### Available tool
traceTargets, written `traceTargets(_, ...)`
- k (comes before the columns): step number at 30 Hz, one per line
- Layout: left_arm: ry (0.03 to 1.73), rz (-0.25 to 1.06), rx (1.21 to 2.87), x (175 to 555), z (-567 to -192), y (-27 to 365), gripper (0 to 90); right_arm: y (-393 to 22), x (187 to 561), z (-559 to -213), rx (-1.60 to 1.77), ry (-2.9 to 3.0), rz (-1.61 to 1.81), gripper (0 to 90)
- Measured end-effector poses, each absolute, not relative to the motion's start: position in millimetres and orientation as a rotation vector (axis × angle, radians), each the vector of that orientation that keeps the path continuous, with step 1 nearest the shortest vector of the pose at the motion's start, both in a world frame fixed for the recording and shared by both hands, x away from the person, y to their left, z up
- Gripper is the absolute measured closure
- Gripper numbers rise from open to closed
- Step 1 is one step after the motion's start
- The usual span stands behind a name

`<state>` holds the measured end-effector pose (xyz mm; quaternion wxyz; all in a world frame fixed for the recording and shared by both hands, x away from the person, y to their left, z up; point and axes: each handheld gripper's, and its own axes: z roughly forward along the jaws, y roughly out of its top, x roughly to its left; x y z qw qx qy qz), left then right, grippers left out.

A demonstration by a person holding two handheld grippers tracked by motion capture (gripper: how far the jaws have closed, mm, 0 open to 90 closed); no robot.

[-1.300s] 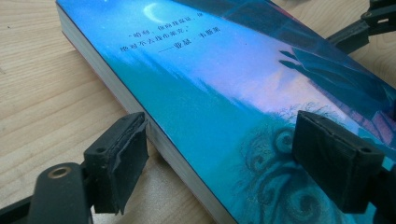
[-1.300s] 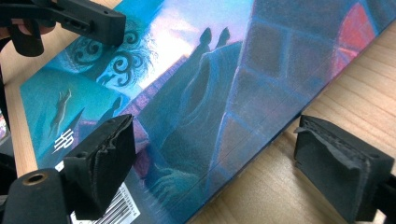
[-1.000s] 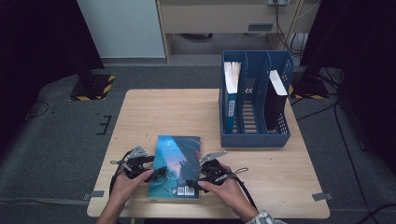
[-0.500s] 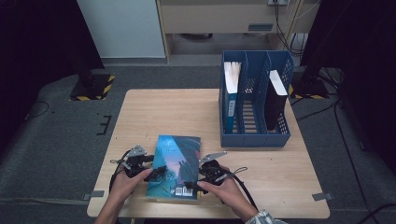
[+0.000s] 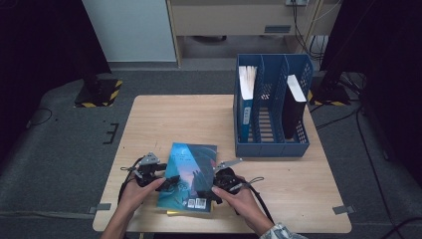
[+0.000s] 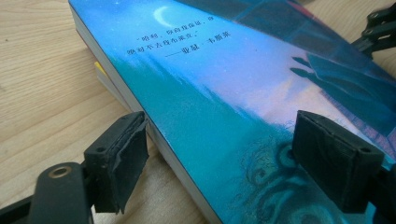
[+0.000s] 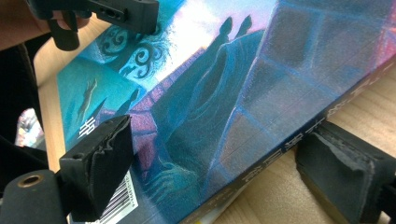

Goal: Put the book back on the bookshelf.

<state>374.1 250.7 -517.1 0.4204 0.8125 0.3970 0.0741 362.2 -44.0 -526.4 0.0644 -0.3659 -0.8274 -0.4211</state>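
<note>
Two pairs of black jaws straddled one book [image 5: 188, 177], w/ the left gripper [image 5: 169, 183] at its left edge and the right gripper [image 5: 208, 195] at its right edge near the barcode corner.

Left gripper view: its jaws stood wide apart, one pad [image 6: 123, 161] down beside the page edge by the table, the other over the blue cover [image 6: 224, 116]. Can't tell if either pad actually pressed the book. That view also gave what the high view couldn't: a crescent moon and a line of small printed text on the cover, plus a second, yellow-edged book [image 6: 100, 74] peeking out underneath.

Right gripper view: its jaws had just been closing a bit, the book between them, one pad [image 7: 105, 163] over the cover near the barcode, the other low by the spine side on the wood. A gap showed at the spine pad, so no firm grip seen. The left gripper's jaw showed at the top, farther off, resting over the cover.

High view gave the layout the gripper views missed: the book lay flat near the front edge of the wooden table [image 5: 164, 119], between both hands. A blue file rack [image 5: 271, 144] w/ 3 slots stood at the back right, well apart from the book; 1 white-topped folder [image 5: 246, 99] in the left slot, 1 dark binder [image 5: 293, 107] in the right slot.
</note>
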Motion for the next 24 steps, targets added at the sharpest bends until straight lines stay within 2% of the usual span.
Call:
traceTargets(5,1.019,0.190,2.031,372,-517,254,17.7,-44,364,-516,-1.107,-2.511,-1.323,21.1)
traceTargets(9,1.022,0.187,2.032,372,-517,255,17.8,-39,367,-515,-1.114,-2.496,-1.328,22.7)
traceTargets(12,1.027,0.181,2.031,372,-516,256,17.8,-35,370,-514,-1.119,-2.461,-1.354,27.1)
traceTargets(24,1.023,0.176,2.046,372,-516,257,16.6,-28,371,-522,-1.113,-2.443,-1.398,27.6)
